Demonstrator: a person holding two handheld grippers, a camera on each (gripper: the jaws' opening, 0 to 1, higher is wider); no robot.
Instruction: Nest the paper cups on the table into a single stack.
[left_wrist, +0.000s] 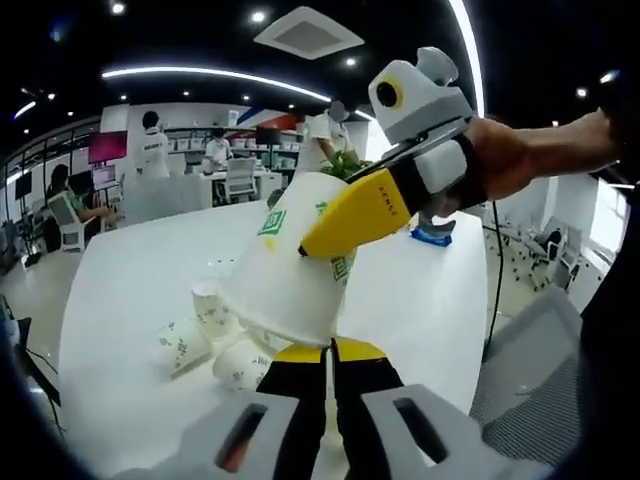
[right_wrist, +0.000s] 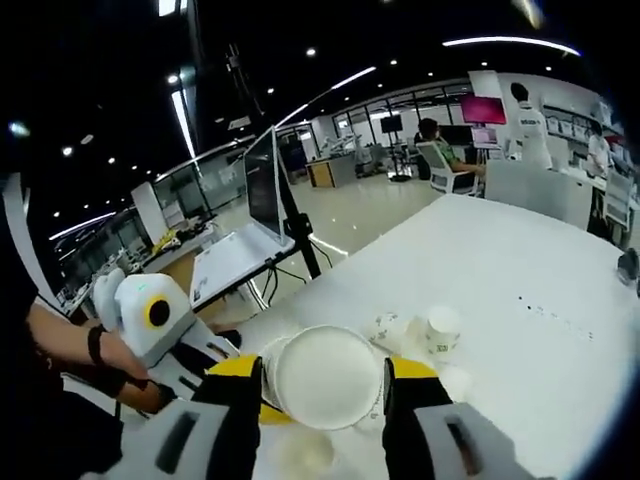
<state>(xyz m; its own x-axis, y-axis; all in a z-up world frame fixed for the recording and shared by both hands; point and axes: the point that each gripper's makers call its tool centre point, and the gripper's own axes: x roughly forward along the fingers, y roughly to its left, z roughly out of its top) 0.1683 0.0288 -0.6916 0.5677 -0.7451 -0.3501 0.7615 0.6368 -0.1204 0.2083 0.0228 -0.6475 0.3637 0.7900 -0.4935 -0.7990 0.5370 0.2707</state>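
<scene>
Above the desk (left_wrist: 130, 300) you're pinching one light, crushable paper cup (left_wrist: 290, 270) with both grippers (left_wrist: 330, 350) (right_wrist: 325, 385); be squeezing its rim only gently.

Almost no readable text

The paper cup (left_wrist: 290, 270) carries green printed label patches, too blurred to read. The yellow jaw of the right gripper (left_wrist: 355, 215) bears a short line of small dark lettering, also illegible. A pink wall screen (left_wrist: 107, 146) shows no legible writing, and the loose cups (left_wrist: 205, 335) on the table show only green specks.
</scene>
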